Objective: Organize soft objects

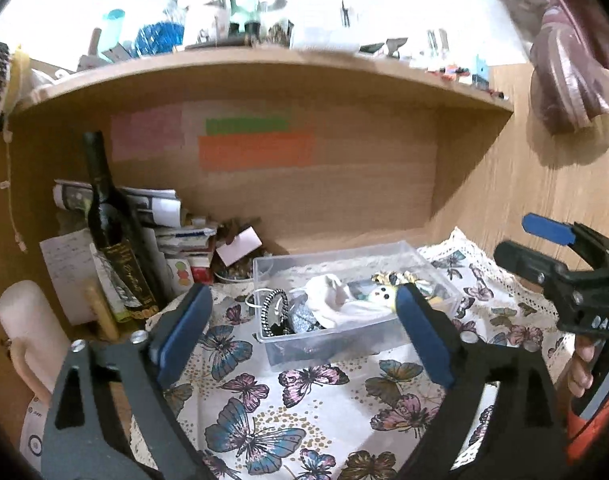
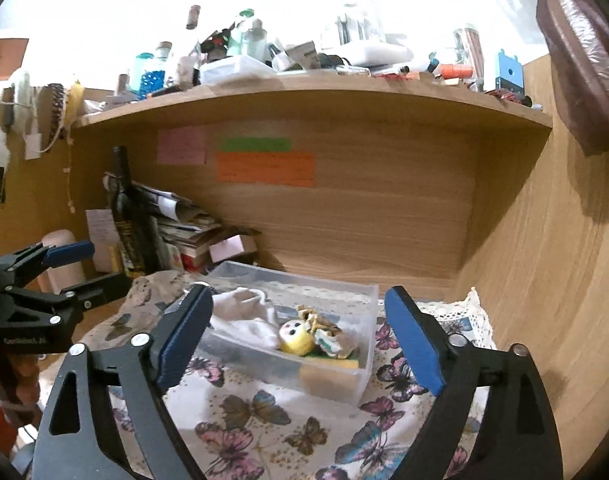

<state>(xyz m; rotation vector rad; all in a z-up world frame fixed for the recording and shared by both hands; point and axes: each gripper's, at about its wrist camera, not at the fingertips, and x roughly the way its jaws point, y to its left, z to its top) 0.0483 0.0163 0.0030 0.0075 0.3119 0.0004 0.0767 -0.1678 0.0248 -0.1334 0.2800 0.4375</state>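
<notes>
From the left wrist view, the left gripper (image 1: 300,332) hangs with its blue-padded jaws spread wide and empty over a clear plastic rectangular box (image 1: 440,276) on the butterfly-print tablecloth (image 1: 264,420), the box holding a crumpled white cloth (image 1: 332,300) and what may be a beaded bracelet (image 1: 274,312). From the right wrist view, the right gripper (image 2: 300,336) is likewise released and empty before the same box (image 2: 364,364), where a yellow round soft toy (image 2: 296,338) lies beside the white cloth (image 2: 248,320), with the left gripper (image 2: 76,268) well off to the left.
</notes>
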